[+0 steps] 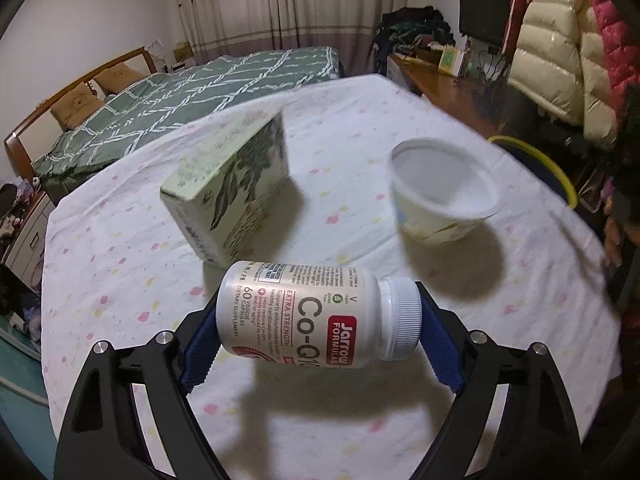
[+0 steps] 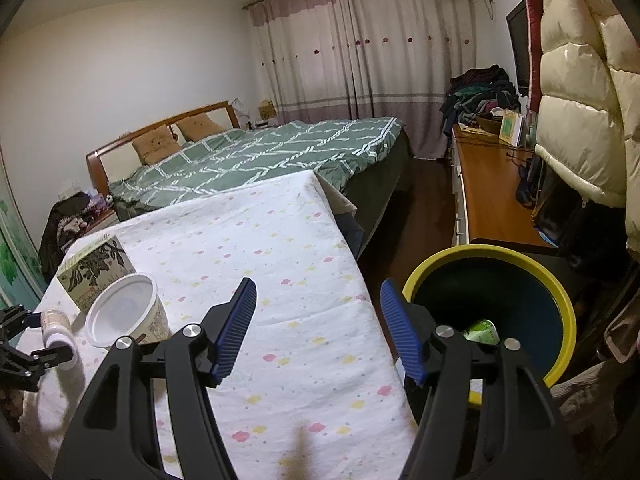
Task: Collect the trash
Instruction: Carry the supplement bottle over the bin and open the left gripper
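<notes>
Now your left gripper (image 1: pixel 318 322) has the white plastic supplement bottle (image 1: pixel 308 316) between its blue pads, lying sideways, one pad on the base and one on the ribbed screw cap (image 1: pixel 402 318). It hangs just above the near part of the counter (image 1: pixel 120 240) with its dotted white cloth. Expect it to be light, stiff and slick; an end-to-end hold can let it pivot, so keep it level. Your right gripper (image 2: pixel 318 330) stands wide and empty over the counter's right edge. Beyond that edge sits the yellow-rimmed dark bin (image 2: pixel 560 300), its mouth open. The printed cardboard box (image 1: pixel 236 188) and the white paper bowl (image 1: pixel 442 196) stand farther back, clear of a rightward path.
</notes>
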A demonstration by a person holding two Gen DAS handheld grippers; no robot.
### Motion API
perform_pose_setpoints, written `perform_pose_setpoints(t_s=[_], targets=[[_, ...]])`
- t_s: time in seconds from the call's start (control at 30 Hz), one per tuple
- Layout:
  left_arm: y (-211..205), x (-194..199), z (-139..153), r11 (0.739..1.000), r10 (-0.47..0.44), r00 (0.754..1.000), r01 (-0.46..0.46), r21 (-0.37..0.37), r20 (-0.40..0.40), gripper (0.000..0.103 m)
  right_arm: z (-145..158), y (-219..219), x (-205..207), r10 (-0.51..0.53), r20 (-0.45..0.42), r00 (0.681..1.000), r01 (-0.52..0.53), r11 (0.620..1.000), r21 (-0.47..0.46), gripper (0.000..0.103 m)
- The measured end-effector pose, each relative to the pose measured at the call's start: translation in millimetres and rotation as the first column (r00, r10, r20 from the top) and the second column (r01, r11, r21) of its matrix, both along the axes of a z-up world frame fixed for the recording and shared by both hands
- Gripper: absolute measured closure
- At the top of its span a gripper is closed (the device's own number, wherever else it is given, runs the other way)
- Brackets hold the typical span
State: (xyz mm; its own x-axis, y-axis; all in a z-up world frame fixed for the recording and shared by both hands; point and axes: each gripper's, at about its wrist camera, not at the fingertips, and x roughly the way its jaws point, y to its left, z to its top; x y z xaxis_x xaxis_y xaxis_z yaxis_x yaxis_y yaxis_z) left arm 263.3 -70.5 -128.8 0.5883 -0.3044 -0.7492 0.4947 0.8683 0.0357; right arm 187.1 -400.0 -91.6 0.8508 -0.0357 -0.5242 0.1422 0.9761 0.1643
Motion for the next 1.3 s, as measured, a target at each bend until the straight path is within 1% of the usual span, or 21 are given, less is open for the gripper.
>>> perform_pose_setpoints(t_s=[0.13,0.23,0.37,0.5,0.6,0.73,0.87,0.93,1.0,1.13,1.2,1.23,1.27,1.3], targets=[[-22.2,-19.4,28.9,1.000,-0.026,0.999,0.026,-0.005,0.043,0.018,1.0,-5.2,-6.3,-0.015,-0.006,1.000,0.015,1.000,-0.016,0.041],[-48.0,-27.9,52.8,0.998,-0.052,0.997,0.054,-0.035,0.055,0.018,3.5,-18.6,-15.8,-0.042,-0.015,0.999,0.042,0.999,-0.020,0.041],[-87.4,-34.7,74.0,0.992,-0.094,0.994,0.098,-0.075,0.061,0.018,6.6,-47.6,-34.8,-0.103,-0.030,0.994,0.102,0.994,-0.033,0.041],[-139.5,-38.5,84.4,0.981,-0.152,0.987,0.158,-0.110,0.058,0.018,5.4,-81.1,-57.4,-0.173,-0.047,0.984,0.172,0.984,-0.042,0.041],[-182.6,-35.0,83.1,0.974,-0.192,0.981,0.194,-0.119,0.035,0.018,4.0,-104.1,-76.7,-0.218,-0.053,0.974,0.216,0.975,-0.042,0.041],[-242.3,-28.3,77.0,0.962,-0.245,0.970,0.243,-0.126,0.004,0.018,2.9,-129.6,-101.9,-0.275,-0.049,0.960,0.273,0.961,-0.043,0.037],[-307.9,-16.3,62.2,0.953,-0.288,0.957,0.284,-0.105,-0.021,0.018,-0.5,-151.7,-125.6,-0.326,-0.051,0.944,0.324,0.945,-0.033,0.037],[-331.5,-9.6,55.9,0.952,-0.297,0.954,0.292,-0.093,-0.032,0.018,-3.2,-159.9,-134.1,-0.344,-0.055,0.938,0.343,0.939,-0.025,0.037],[-356.6,-0.3,48.2,0.950,-0.304,0.951,0.298,-0.099,-0.060,0.018,-5.7,-167.3,-140.4,-0.359,-0.060,0.932,0.358,0.933,-0.018,0.037],[-396.1,11.0,36.6,0.947,-0.315,0.947,0.308,-0.093,-0.068,0.018,-11.7,-179.1,-149.8,-0.382,-0.078,0.921,0.383,0.924,-0.005,0.037],[-413.5,16.4,29.0,0.946,-0.316,0.945,0.307,-0.102,-0.085,0.017,-12.8,-182.6,-152.2,-0.388,-0.085,0.918,0.389,0.921,-0.003,0.037],[-417.3,18.3,26.9,0.947,-0.312,0.946,0.303,-0.104,-0.088,0.011,-13.4,-183.3,-152.4,-0.389,-0.088,0.917,0.391,0.921,-0.003,0.037],[-420.3,20.8,26.2,0.953,-0.294,0.952,0.285,-0.103,-0.083,0.006,-13.6,-183.5,-151.5,-0.389,-0.091,0.917,0.390,0.921,-0.005,0.037],[-417.7,21.3,26.3,0.955,-0.284,0.955,0.275,-0.108,-0.082,0.006,-13.1,-182.7,-149.4,-0.388,-0.093,0.917,0.389,0.921,-0.007,0.037]])
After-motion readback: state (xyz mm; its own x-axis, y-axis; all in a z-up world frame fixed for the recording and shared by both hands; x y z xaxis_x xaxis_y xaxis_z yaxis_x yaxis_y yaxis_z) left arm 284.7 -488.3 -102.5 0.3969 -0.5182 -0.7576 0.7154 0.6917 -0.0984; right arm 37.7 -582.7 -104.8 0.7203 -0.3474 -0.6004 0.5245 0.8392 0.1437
